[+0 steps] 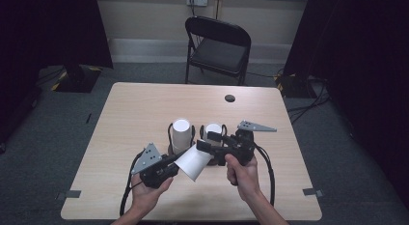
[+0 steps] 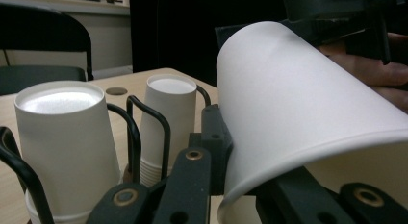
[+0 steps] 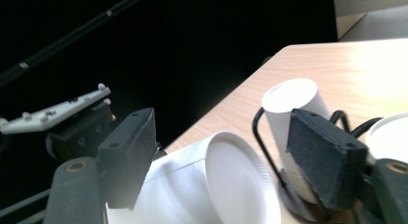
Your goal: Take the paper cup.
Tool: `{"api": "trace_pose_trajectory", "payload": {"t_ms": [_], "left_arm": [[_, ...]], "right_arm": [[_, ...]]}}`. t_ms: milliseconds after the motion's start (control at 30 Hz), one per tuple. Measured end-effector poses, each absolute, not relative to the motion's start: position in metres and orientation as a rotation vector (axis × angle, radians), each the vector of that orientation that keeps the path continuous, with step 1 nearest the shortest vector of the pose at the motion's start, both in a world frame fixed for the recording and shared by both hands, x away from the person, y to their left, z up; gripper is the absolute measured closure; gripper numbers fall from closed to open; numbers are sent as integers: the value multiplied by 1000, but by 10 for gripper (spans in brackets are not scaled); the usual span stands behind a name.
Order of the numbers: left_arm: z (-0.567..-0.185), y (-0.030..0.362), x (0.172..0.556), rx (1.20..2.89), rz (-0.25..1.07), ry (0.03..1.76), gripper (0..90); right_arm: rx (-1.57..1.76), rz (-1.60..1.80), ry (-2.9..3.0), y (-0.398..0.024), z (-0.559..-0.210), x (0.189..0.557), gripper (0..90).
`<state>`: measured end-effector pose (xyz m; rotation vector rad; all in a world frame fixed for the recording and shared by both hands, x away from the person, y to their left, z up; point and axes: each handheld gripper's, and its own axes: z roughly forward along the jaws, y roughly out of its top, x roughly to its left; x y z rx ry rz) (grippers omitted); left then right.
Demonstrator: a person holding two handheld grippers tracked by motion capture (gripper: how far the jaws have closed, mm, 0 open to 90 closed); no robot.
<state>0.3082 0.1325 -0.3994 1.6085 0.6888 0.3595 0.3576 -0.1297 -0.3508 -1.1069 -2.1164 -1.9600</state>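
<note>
Bare table (image 1: 135, 104) beyond cup (image 1: 193, 162)

The high view looks forward and down from the person's side over the whole bench (image 1: 144, 109), both claws low in its frame. The left gripper view sits close behind the left claw (image 2: 226, 152), facing across the bench to the chair (image 2: 43, 46). The right gripper view rides the right claw (image 3: 221, 156). All share the tilted paper cup (image 1: 193, 162)
</note>
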Motion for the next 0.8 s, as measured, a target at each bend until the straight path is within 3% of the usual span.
{"api": "trace_pose_trajectory", "payload": {"t_ms": [367, 500, 633, 800], "left_arm": [[-401, 142, 319, 1669, 314, 786, 860], [-400, 142, 321, 1742, 353, 792, 862], [-399, 141, 322, 1788, 352, 790, 864], [-397, 138, 324, 1857, 353, 784, 864]], "right_arm": [[-1072, -1988, -2244, -132, -350, 354, 264], [-1035, -1981, -2273, -133, -351, 351, 232], [-1029, -1947, -2320, -133, -353, 348, 141], [-963, -1942, -2405, -137, -362, 340, 133]]}}
